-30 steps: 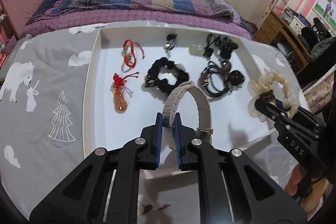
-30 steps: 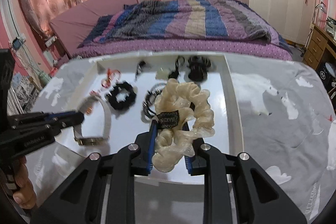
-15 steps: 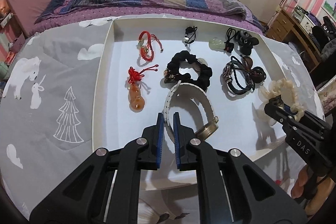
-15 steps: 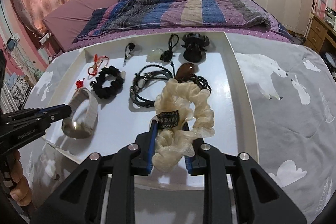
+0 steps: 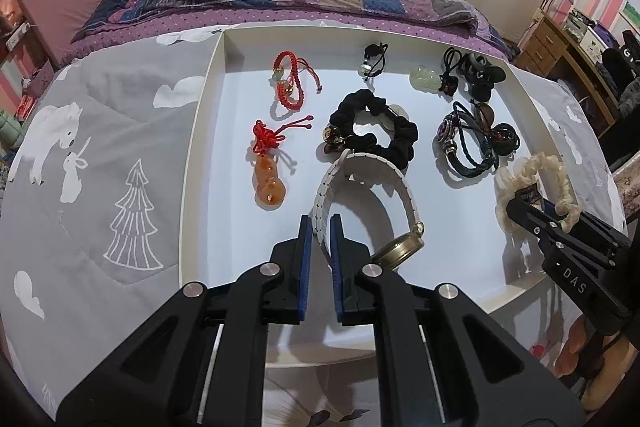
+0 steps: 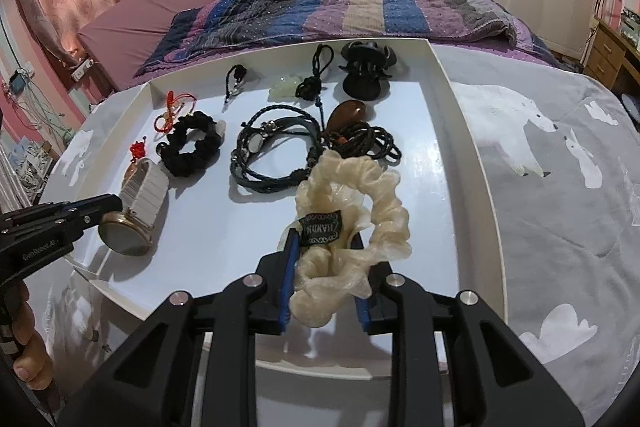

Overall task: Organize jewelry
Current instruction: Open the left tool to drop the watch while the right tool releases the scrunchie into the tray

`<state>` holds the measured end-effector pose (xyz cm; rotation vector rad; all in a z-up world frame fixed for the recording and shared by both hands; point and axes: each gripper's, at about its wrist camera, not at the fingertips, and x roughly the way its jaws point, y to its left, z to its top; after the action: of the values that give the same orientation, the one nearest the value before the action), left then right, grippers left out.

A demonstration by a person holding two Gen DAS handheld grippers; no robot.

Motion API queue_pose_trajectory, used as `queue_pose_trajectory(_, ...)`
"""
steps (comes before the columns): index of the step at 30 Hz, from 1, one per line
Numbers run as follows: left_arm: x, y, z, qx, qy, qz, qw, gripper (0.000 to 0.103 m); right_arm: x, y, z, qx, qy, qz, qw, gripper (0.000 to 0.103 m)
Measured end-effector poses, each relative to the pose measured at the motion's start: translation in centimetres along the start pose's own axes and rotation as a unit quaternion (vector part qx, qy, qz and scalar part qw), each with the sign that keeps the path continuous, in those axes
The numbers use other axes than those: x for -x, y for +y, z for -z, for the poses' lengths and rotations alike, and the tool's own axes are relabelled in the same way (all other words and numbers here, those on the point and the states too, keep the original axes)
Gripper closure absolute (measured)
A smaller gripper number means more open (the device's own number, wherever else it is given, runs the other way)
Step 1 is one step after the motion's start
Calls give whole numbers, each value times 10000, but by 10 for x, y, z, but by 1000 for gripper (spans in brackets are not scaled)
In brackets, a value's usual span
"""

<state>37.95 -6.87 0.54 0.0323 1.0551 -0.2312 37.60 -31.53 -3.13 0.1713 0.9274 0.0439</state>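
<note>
White tray (image 5: 200,131), left to right. My left gripper (image 5: 319,227): closed on pale link-band watch with brass case (image 5: 362,183), now lowered onto tray floor; ready for release. My right gripper (image 6: 325,247): clamping cream ruffled scrunchie (image 6: 360,195), likewise lowered, near tray's right wall.

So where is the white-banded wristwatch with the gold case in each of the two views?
Left wrist view: the white-banded wristwatch with the gold case is at centre, its band between the left gripper fingers.
Right wrist view: it is at far left, beside the left gripper.
Shared landmark: the black fabric scrunchie lies just beyond the watch in the white tray.
</note>
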Motion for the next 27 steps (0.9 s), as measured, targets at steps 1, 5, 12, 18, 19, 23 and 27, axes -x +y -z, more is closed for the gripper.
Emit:
queue_pose_trajectory(1,-1,0,0,-2,-1,-13,10000,96,0,0,0,0,-11,15,10000,77)
queue_pose_trajectory(5,-1,-1,1,-12,-13,-45,10000,96,1,0,2,60,-54,159,9998,77)
queue_pose_trajectory(12,0,-1,1,-25,-62,-133,9999,96,3,3,4,173,-101,365,9991,73)
queue_pose_trajectory(18,2,-1,1,-21,-101,-168,9998,96,5,3,4,216,-128,569,9981,61)
queue_pose_trajectory(19,2,-1,1,-15,-110,-176,9998,96,6,3,4,203,-128,566,9981,58)
queue_pose_trajectory(23,11,1,-1,45,-213,-186,9996,89,8,4,3,188,-143,565,9981,46)
queue_pose_trajectory(27,32,1,-1,144,-440,-206,9987,47,21,7,0,191,-314,582,9976,32)
